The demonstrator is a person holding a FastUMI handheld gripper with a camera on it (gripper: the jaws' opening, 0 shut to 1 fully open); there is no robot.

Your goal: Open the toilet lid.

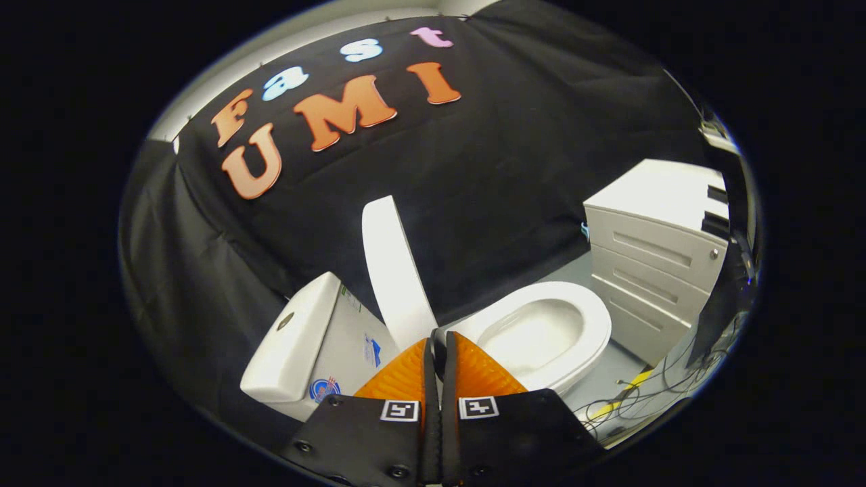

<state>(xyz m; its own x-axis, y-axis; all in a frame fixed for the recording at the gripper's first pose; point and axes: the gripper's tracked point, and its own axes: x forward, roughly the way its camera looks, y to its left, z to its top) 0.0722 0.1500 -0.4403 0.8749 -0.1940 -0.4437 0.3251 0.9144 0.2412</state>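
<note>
Booth: a black cloth wall [514, 169] is hanging behind everything, and a grey floor [595, 389] is running beyond the fingers on the bowl's side.

Toilet lid: the toilet lid [392, 264] is standing raised, just beyond the fingertips and a little to the cistern side, leaning back toward the cistern [304, 338]. It is probably resting there because a lid past upright stays up by its own weight.

Seat and bowl: the seat [595, 338] is lying flat around the open bowl [534, 335], just ahead of the fingers on the side away from the cistern. With the bowl exposed like this, the task is looking done or all but done.

Gripper: the gripper [438, 338] is pointing at the hinge end, where lid and seat meet. Its two fingers are lying pressed together, with only a thin seam between them and nothing held. I am judging that they are closed because a lid can be pushed up with a blunt tip rather than pinched.

Contact: whether the fingertips are touching the lid's base is hard to tell; they are at least right beside it.

Cabinet: a white drawer cabinet [649, 264] is standing well beyond the bowl, clear of the lid's swing.

Cables: loose cables [636, 399] are trailing on the floor beside the bowl, away from the fingers.
</note>
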